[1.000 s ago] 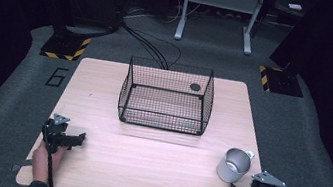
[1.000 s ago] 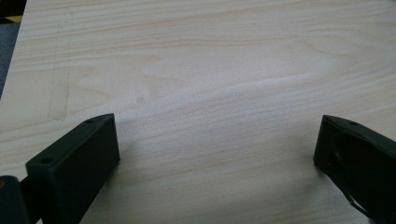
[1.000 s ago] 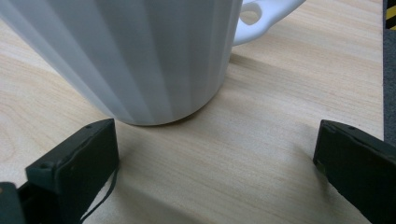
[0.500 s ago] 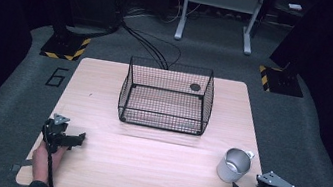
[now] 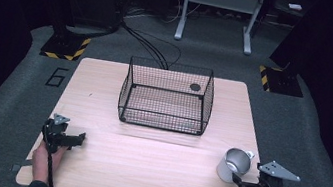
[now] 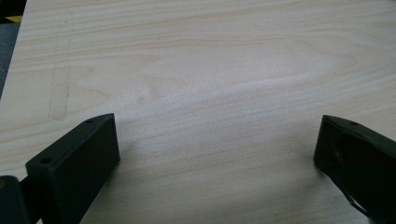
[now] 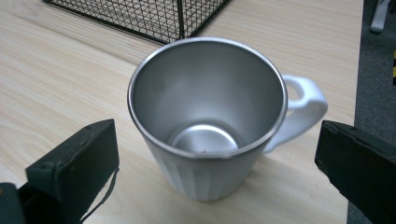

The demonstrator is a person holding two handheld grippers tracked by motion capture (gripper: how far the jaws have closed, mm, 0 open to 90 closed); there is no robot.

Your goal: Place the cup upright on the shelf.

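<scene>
A steel mug (image 5: 234,164) with a white handle stands upright near the table's right front edge; its empty inside (image 7: 208,100) faces the right gripper view. My right gripper (image 5: 240,182) sits just in front of the mug, open, its jaws wide on either side of the mug (image 7: 208,140) without touching it. My left gripper (image 5: 77,139) rests at the left front of the table, open over bare wood (image 6: 210,93). A black wire basket (image 5: 166,96) stands at the table's middle back.
The light wooden table (image 5: 104,89) is edged by grey carpet. A small dark disc (image 5: 195,87) shows at the basket's far right corner. Cables (image 5: 148,37) and a metal stand (image 5: 219,0) lie on the floor behind the table. A corner of the basket (image 7: 180,21) rises beyond the mug.
My right gripper has shifted slightly right and toward the front edge, staying open near the mug. The left gripper has not moved.
</scene>
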